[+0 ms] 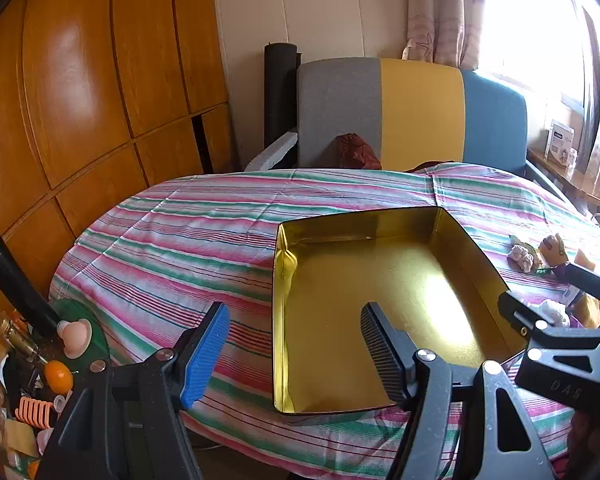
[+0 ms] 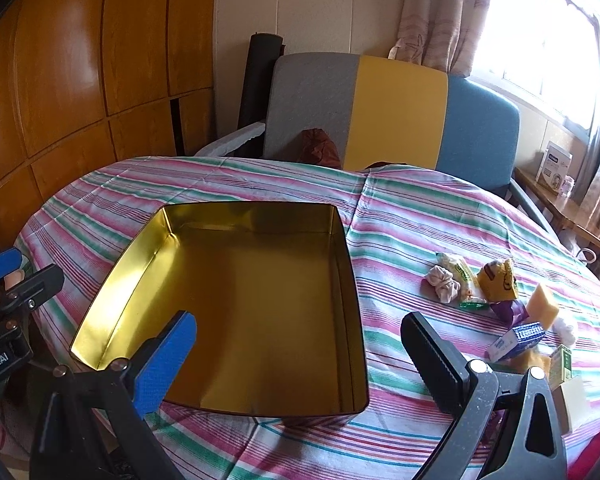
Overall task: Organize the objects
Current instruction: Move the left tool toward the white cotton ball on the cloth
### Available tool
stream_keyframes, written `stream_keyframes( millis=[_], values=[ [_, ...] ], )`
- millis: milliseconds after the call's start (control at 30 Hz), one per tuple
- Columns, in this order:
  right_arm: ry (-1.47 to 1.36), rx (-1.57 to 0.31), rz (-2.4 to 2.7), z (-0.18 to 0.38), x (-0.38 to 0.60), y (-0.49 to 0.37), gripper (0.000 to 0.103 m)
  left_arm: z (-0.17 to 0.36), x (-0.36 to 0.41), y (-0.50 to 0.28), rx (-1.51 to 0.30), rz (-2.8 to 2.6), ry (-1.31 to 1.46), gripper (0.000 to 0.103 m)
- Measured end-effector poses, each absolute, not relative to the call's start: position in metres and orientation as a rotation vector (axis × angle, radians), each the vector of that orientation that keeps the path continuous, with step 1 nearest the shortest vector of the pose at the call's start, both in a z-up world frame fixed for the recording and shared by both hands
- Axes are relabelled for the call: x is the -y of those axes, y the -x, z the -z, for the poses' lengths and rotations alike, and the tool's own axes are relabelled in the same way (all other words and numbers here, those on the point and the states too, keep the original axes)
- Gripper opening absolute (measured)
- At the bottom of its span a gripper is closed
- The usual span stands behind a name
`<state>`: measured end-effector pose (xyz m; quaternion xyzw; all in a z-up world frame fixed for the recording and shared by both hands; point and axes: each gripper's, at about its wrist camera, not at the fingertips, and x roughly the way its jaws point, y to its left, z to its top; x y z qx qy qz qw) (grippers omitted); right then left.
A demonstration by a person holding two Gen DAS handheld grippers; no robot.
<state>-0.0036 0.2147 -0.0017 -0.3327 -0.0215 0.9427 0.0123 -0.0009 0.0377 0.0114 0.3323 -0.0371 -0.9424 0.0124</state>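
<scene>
Hovering above the striped tablecloth, both tools stand with jaws apart and nothing between them: the left gripper at the near-left corner of the gold tin, the right gripper over its near-right corner. The small objects lie scattered on the cloth right of the tin.

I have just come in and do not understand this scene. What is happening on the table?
A person holds two grippers over a striped tablecloth. Both the left gripper and the right gripper are open and hold nothing. A gold tin box sits empty in the middle. Small items, like wrapped snacks and a small blue carton, wait beside it.
</scene>
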Motion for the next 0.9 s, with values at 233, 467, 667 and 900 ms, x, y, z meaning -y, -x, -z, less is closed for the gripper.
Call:
stream_keyframes(
  millis=[233, 467, 667, 900],
  values=[
    [1.01, 0.037, -2.907, -0.003, -0.236, 0.002, 0.103, -0.012, -0.043, 0.001, 0.132, 2.943, -1.043, 0.069],
    [0.965, 0.007, -2.844, -0.011, -0.27, -0.003, 0.103, -0.013, -0.048, 0.001, 0.168, 2.942, -1.035, 0.069],
    [0.918, -0.034, -2.773, -0.021, -0.31, -0.007, 0.103, -0.013, -0.056, 0.002, 0.194, 2.95, -1.049, 0.069],
    [0.898, -0.083, -2.68, -0.025, -0.372, -0.012, 0.103, -0.011, -0.07, 0.007, 0.238, 2.967, -1.075, 0.069]
  ],
)
